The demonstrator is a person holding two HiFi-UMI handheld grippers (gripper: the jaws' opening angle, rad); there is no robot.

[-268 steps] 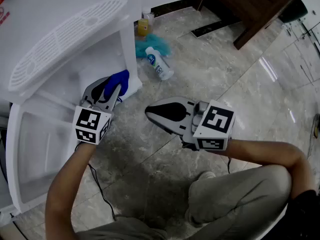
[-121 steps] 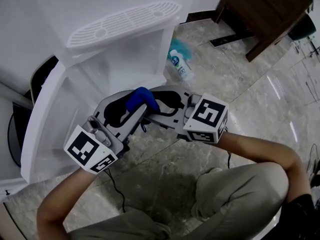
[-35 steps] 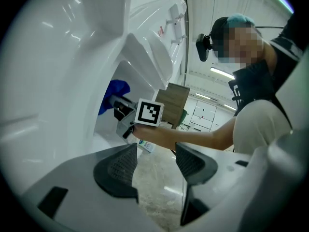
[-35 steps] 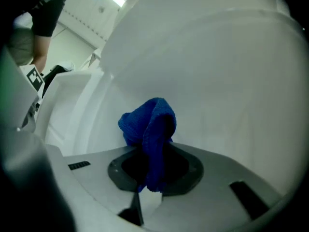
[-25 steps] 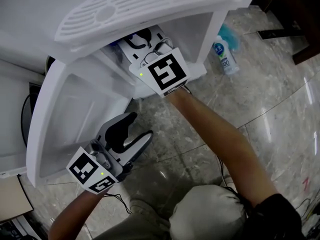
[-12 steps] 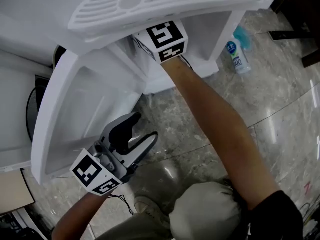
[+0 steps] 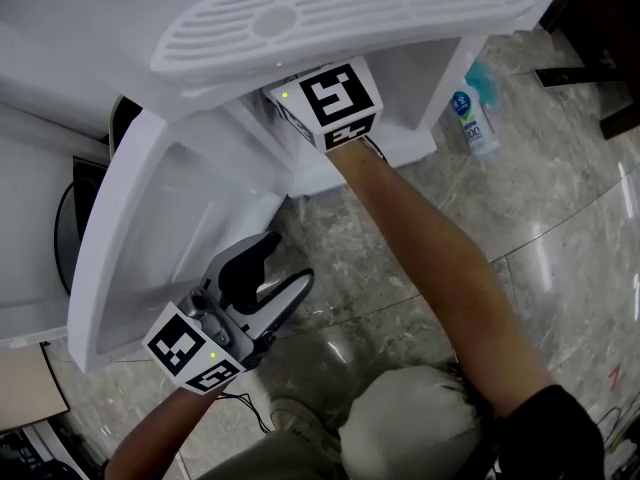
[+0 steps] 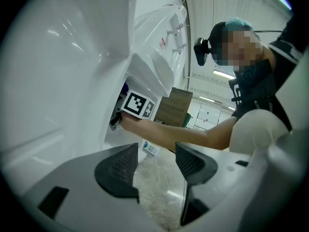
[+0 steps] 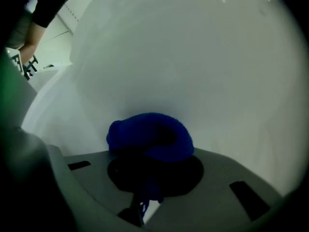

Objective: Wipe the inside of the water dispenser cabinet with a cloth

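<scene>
While still on the cloth (image 9: 149, 135), right gripper (image 9: 152, 164) deeper in cabinet (image 7: 415, 73).

Floor (image 7: 560, 218): grey marbled tile, glossy, thin grout lines. It runs under and past the left claw (image 7: 290, 260). White water dispenser cabinet (image 7: 400, 150) stands on it, up and right of the claw, with the open door beside the claw on its left. White bottle with a blue label (image 7: 470, 118) lies on its side, well away from the claw, up-right, just beside the cabinet base. A teal thing (image 7: 483, 73) touches the bottle's far end; can't tell what it is. Dark wood furniture (image 7: 592, 8) sits farthest up-right. A pale shoe (image 7: 298, 415) is just below the claw, a thin black cable (image 7: 240, 400) next to it.
</scene>
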